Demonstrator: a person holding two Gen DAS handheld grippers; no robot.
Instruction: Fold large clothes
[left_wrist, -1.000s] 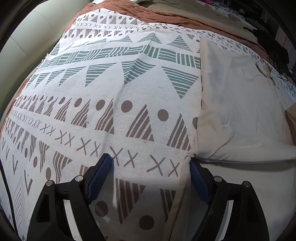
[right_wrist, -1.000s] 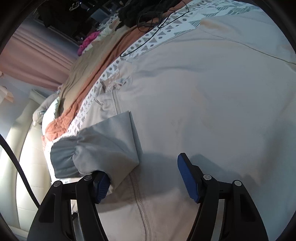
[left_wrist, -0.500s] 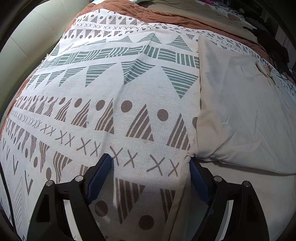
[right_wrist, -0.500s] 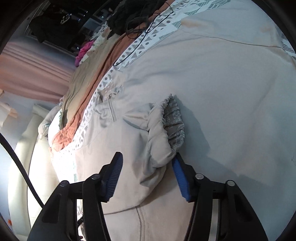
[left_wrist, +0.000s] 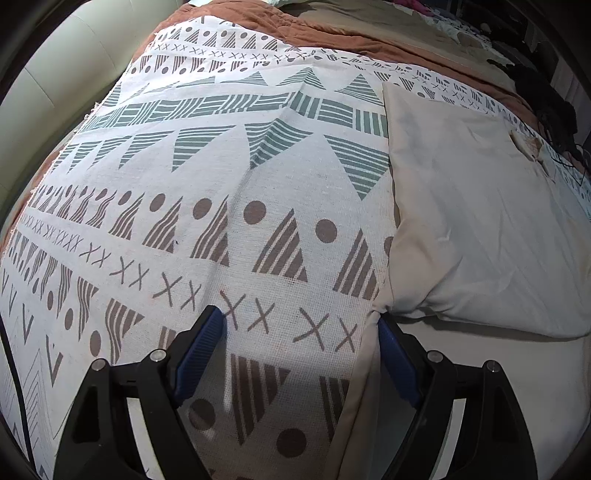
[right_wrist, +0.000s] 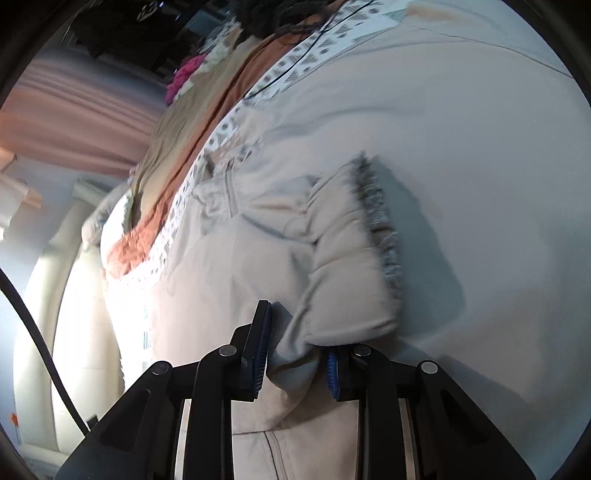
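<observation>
Bed (left_wrist: 369, 44): covered far back by a rust quilt and tan bedding, with a padded cream headboard at the left edge.
Patterned blanket (left_wrist: 229, 192): white weave with teal and brown triangles, dots and crosses, spread flat over the near part of the bed.
Beige jacket (left_wrist: 480, 206): task garment, laid front up on the right half of the patterned blanket; zipper running toward the collar in the right wrist view, body fairly smooth.
Sleeve (right_wrist: 351, 258): folded in across the jacket front, grey ribbed cuff at the far right end, raised off the body with a shadow beneath.
Right tool (right_wrist: 295, 354): just been closing, now clenched on the near part of the sleeve, cloth bunched between the blue pads.
Left tool (left_wrist: 299, 354): released, spread wide, hovering over the jacket's left edge where it meets the blanket; nothing pinched.
Step in hand: probably the sleeve fold, sleeve carried over the chest.
Next move: likely laying the sleeve flat and straight on the front, then letting go; left tool well placed to pin or take the side edge for folding the body over.
</observation>
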